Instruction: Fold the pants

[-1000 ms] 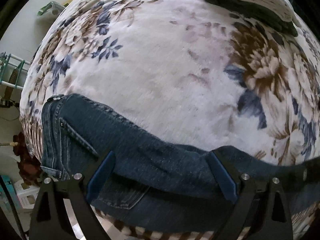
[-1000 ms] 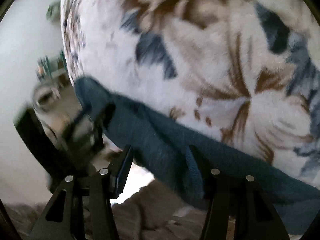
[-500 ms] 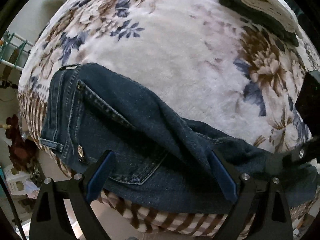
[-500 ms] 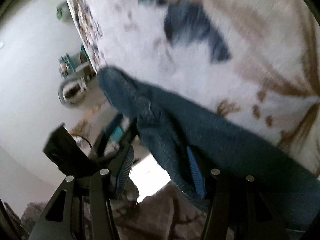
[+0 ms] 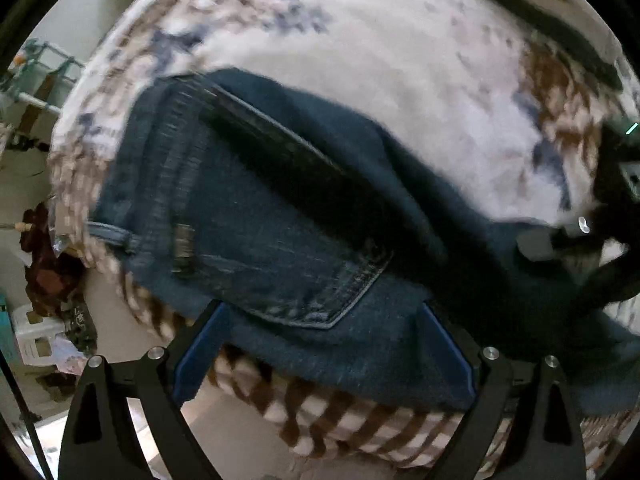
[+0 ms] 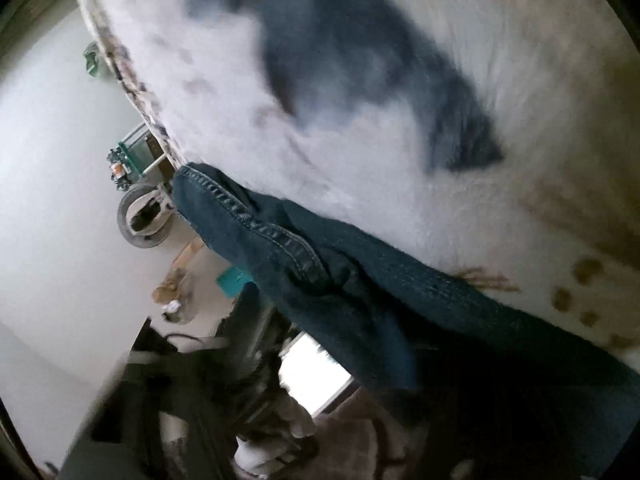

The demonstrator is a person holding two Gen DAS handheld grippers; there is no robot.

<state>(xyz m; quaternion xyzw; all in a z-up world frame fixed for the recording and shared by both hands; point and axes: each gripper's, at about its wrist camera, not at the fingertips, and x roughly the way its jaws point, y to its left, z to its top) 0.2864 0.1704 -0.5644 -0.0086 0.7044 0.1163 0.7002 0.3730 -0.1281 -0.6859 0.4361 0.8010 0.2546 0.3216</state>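
Dark blue jeans (image 5: 280,216) lie on a floral blanket, waistband at the left and a back pocket (image 5: 304,280) facing up. My left gripper (image 5: 324,344) is open; its blue-padded fingers (image 5: 200,344) straddle the near edge of the jeans at the bed's edge. The right gripper shows in the left wrist view (image 5: 580,236) on the jeans at the right. In the right wrist view a hemmed jeans edge (image 6: 280,240) fills the lower frame and the right gripper's own fingers are not visible.
The floral blanket (image 5: 400,60) covers the bed. A folded white and dark stack (image 5: 560,20) lies at the far right. The checkered bed side (image 5: 360,420) drops to the floor below. Room clutter and a shelf (image 5: 36,80) stand at the left.
The jeans have been pulled further onto the bed, showing more of the pocket and waistband. The right wrist view has swung, and its fingers, seen earlier around the denim, have left the frame.
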